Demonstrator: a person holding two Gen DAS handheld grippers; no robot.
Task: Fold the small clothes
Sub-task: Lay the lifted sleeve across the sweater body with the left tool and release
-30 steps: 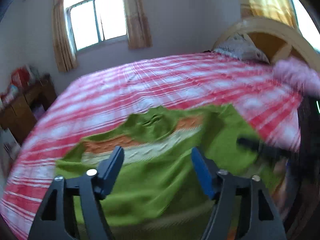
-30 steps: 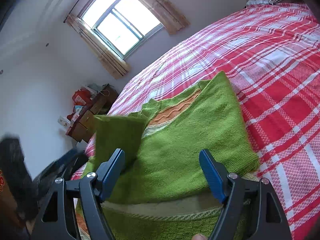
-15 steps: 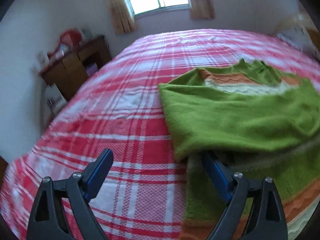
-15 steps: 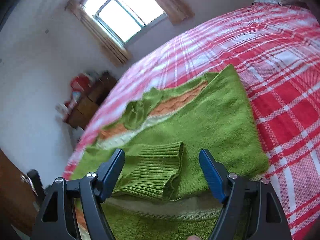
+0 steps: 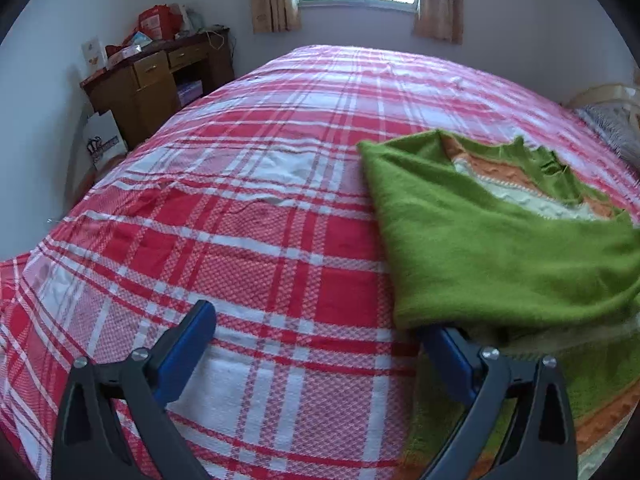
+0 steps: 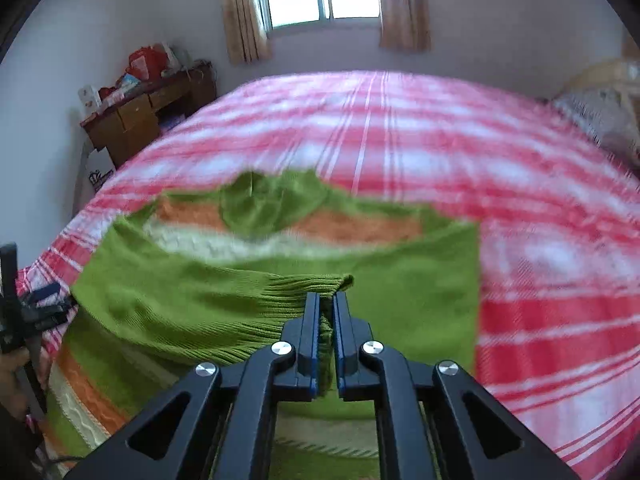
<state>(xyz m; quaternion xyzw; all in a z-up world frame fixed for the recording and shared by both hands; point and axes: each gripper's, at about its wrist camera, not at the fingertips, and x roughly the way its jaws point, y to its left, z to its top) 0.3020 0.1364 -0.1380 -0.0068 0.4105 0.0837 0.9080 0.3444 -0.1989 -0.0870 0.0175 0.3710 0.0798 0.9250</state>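
A green knitted sweater [image 5: 500,248] with orange and cream stripes lies on the red plaid bed [image 5: 248,208], its left sleeve folded across the body. My left gripper [image 5: 316,320] sits at the sweater's left edge with its jaws opening wide. Its right finger is tucked under the folded green edge, while its left finger [image 5: 188,340] is over bare sheet. In the right wrist view my right gripper [image 6: 326,300] is shut on the ribbed cuff [image 6: 316,286] of that sleeve, over the sweater [image 6: 420,280].
A wooden desk [image 5: 156,76] piled with clutter stands by the wall at the far left, a white bag [image 5: 102,144] beside it. A pillow [image 5: 612,128] and the headboard are at the far right. The sheet [image 6: 540,240] stretches right of the sweater.
My right gripper has closed on the sleeve cuff and lifted it a little. My left gripper let the sleeve go, swung to the sweater's left edge and opened wider.
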